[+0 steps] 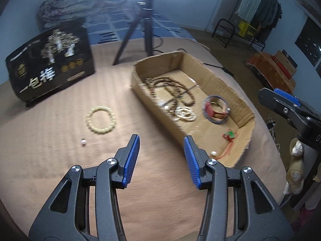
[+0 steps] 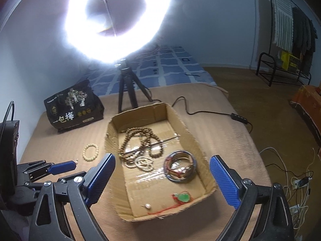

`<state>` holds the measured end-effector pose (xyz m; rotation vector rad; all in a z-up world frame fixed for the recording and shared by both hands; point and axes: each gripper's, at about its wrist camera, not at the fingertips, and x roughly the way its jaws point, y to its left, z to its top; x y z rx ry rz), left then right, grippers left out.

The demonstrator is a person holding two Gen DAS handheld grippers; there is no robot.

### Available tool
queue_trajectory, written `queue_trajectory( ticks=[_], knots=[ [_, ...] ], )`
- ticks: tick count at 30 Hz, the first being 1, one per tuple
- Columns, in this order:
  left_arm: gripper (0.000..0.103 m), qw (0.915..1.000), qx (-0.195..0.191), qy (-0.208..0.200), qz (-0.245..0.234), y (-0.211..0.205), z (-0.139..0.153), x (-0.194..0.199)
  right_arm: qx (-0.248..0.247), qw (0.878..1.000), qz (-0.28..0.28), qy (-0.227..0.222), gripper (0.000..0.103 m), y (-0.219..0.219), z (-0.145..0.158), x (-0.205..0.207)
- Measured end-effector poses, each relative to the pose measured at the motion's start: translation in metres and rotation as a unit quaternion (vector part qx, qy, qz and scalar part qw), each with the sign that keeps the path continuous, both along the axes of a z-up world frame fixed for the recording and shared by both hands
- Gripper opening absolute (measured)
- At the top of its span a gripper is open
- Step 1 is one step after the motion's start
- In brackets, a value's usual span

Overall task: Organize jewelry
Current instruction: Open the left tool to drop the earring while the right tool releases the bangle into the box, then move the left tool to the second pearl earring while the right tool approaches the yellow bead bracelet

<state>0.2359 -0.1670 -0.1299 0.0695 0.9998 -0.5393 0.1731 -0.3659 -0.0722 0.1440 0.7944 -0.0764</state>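
Left wrist view: left gripper [image 1: 161,143] half open, nothing between the blue pads, hovering over the tan blanket [image 1: 60,160] of the bed, between a cream bead bracelet [image 1: 101,119] and the near corner of the cardboard box [image 1: 245,120]. Right gripper [image 2: 162,165] spread wide and empty, poised above the box's near end.

Already in the box: a long brown bead strand [image 2: 138,140], a pale bead coil [image 2: 143,163], a red-strapped watch inside a grey bangle [image 2: 179,167], a green pendant on red cord [image 2: 183,196], and one small pearl [image 2: 147,206]. Still loose on the blanket: the cream bracelet and a second pearl [image 1: 83,141] just beside it, both left of the box.

Likely step in hand: fetching the bracelet with the left gripper. Best done by swinging left, coming down steeply with one pad inside the ring and one outside, pinching a single arc of beads, then lifting clear of the box wall before release. Loose pearl trickier: small, round, apt to roll on soft fabric, so a slow, centred closing advised.

Around: black printed bag [image 1: 50,62] standing behind the bracelet, tripod [image 2: 128,92] of a glaring ring light [image 2: 118,20] behind the box, black cable [image 2: 200,112] trailing right. None of it across the path; only the box's near wall and the other gripper worth minding.
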Motion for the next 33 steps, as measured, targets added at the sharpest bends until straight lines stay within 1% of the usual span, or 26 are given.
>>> queue_trajectory(
  ticks=[7,10,12,15,17,18,19,20,21,23,26,27,29,33],
  knots=[
    [0.046,0.9994,0.0,0.001,0.033,0.046,-0.006,0.015,0.012,1.0,0.029,0.004,0.096,0.029,-0.003,0.011],
    [0.046,0.9987,-0.006,0.007,0.051,0.067,-0.01,0.022,0.02,0.999,0.042,0.009,0.096,0.04,-0.005,0.016],
    [0.046,0.9982,-0.01,0.009,0.059,0.078,-0.012,0.025,0.027,0.998,0.049,0.014,0.094,0.048,-0.007,0.021],
    [0.046,0.9975,-0.014,0.012,0.068,0.092,-0.017,0.03,0.041,0.997,0.062,0.026,0.087,0.059,-0.013,0.03],
    [0.046,0.9973,-0.015,0.015,0.071,0.1,-0.022,0.033,0.057,0.995,0.068,0.036,0.08,0.066,-0.017,0.036],
    [0.046,0.9973,-0.015,0.017,0.071,0.102,-0.024,0.034,0.065,0.994,0.071,0.042,0.078,0.07,-0.02,0.04],
    [0.046,0.9973,-0.015,0.018,0.07,0.104,-0.027,0.036,0.075,0.993,0.075,0.049,0.073,0.074,-0.023,0.045],
    [0.041,0.9973,-0.015,0.02,0.07,0.105,-0.03,0.037,0.082,0.992,0.078,0.055,0.067,0.078,-0.025,0.049],
    [0.036,0.9973,-0.016,0.023,0.068,0.107,-0.033,0.038,0.09,0.991,0.082,0.06,0.064,0.081,-0.027,0.053],
    [0.035,0.9973,-0.018,0.028,0.066,0.109,-0.038,0.041,0.107,0.988,0.088,0.069,0.056,0.09,-0.03,0.062],
    [0.035,0.9977,-0.016,0.029,0.06,0.109,-0.045,0.044,0.106,0.987,0.097,0.078,0.05,0.102,-0.034,0.074],
    [0.033,0.9979,-0.013,0.029,0.056,0.108,-0.048,0.045,0.102,0.986,0.101,0.081,0.049,0.107,-0.036,0.079],
    [0.028,0.9983,-0.008,0.029,0.05,0.107,-0.053,0.047,0.099,0.985,0.108,0.089,0.045,0.114,-0.041,0.087],
    [0.027,0.9983,-0.012,0.033,0.047,0.106,-0.063,0.053,0.097,0.982,0.12,0.108,0.041,0.127,-0.053,0.104]
  ],
)
